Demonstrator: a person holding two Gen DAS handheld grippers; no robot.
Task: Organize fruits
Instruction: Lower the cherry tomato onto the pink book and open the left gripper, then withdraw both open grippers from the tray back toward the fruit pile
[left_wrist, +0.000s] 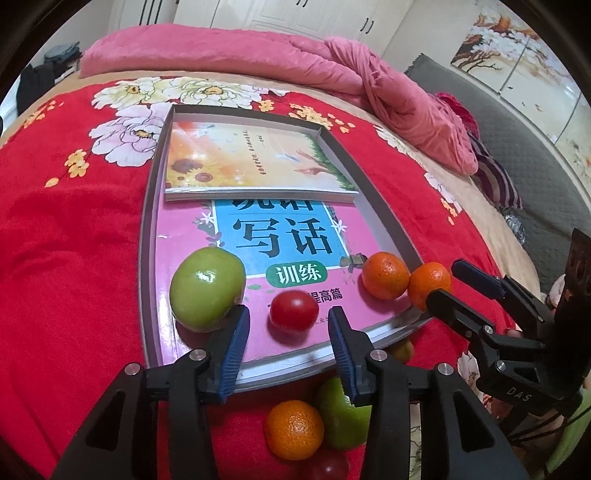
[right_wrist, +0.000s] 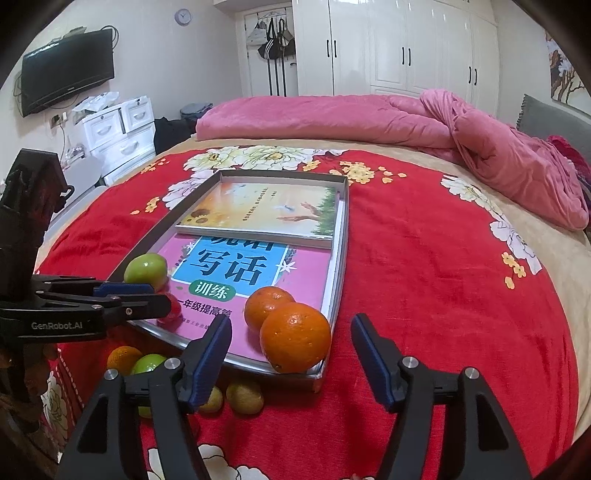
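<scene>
Fruits lie in the tray (left_wrist: 384, 229); tomato (left_wrist: 294, 309) sits between the released left claw (left_wrist: 288, 345); orange (right_wrist: 294, 336) lies just ahead of the released right claw (right_wrist: 291, 334).

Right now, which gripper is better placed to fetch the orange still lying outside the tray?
Probably the left gripper: open, tomato released, and that orange lies just below it.

Left claw (left_wrist: 288, 332) open, tilted down; right claw (right_wrist: 291, 354) open wider, tilted down.
</scene>
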